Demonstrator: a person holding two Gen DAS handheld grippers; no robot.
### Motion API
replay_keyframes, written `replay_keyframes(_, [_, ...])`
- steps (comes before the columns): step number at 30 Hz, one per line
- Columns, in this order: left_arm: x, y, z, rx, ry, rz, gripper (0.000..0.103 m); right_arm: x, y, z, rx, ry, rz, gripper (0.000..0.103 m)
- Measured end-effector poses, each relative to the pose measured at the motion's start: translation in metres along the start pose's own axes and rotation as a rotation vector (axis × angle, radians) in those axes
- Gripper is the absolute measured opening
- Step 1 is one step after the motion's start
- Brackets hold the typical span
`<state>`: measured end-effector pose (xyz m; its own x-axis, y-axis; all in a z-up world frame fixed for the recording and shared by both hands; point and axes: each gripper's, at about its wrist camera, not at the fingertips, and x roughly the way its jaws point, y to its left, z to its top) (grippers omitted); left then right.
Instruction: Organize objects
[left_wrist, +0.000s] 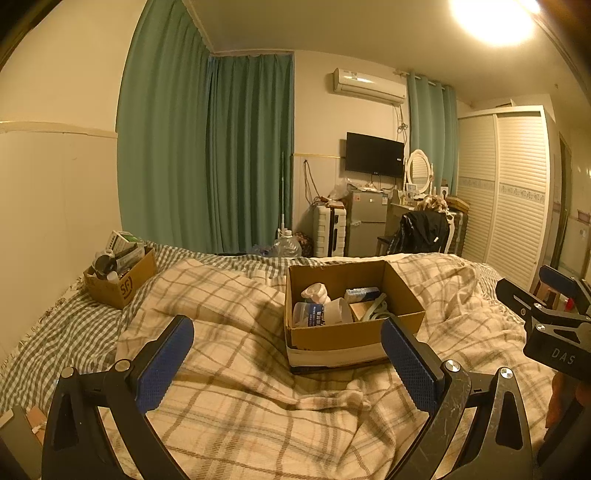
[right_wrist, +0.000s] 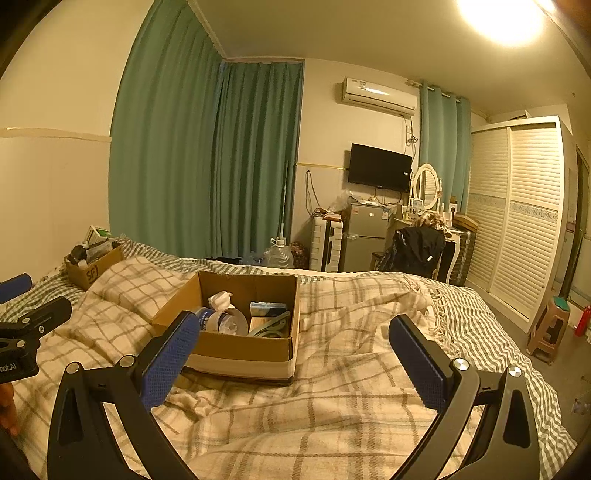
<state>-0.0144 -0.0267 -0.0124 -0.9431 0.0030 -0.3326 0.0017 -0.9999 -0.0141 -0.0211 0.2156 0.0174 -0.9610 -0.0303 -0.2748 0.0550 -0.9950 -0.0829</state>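
An open cardboard box (left_wrist: 334, 338) sits on the plaid blanket in the middle of the bed; it also shows in the right wrist view (right_wrist: 240, 350). It holds a roll of tape (right_wrist: 231, 320), a white crumpled item (left_wrist: 316, 291), a blue packet (left_wrist: 362, 294) and a greenish tool (right_wrist: 271, 328). A second box (left_wrist: 127, 284), full of items, stands at the bed's far left (right_wrist: 92, 269). My left gripper (left_wrist: 286, 354) is open and empty, just before the middle box. My right gripper (right_wrist: 295, 350) is open and empty, to the box's right.
The bed has a rumpled plaid blanket (left_wrist: 229, 398) over a checked sheet (left_wrist: 59, 332). Beyond are green curtains (left_wrist: 207, 155), a water jug (left_wrist: 286, 245), a suitcase, a small fridge (left_wrist: 365, 221), a chair with a black jacket, a wardrobe (left_wrist: 506, 192) and a pink stool (right_wrist: 550, 328).
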Motion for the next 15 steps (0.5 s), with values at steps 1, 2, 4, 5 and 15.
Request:
replay_keyframes(1, [-0.0007,-0.0001,0.0,0.0,0.0,0.0,0.103,0.0004,0.0002,0.0,-0.001,0.001,0.0,0.103])
replay_keyframes(2, [-0.0009,-0.0001,0.0,0.0,0.0,0.0,0.103,0.0007,0.0006,0.0002,-0.003,0.002,-0.001,0.103])
replay_keyframes(4, [-0.0009,-0.0001,0.0001,0.002,-0.001,-0.003,0.103,0.0006,0.0003,-0.0001,-0.002,0.003,0.0,0.103])
replay_keyframes(5, [-0.0011,-0.0003,-0.0003,0.003,-0.003,-0.003,0.103,0.0009,0.0004,-0.0003,-0.002,0.003,-0.001,0.103])
replay_keyframes(15, [-0.0022,0.0006,-0.0017,0.008,-0.011,0.001,0.103,0.0007,0.0018,-0.0012,-0.004,0.005,-0.001,0.103])
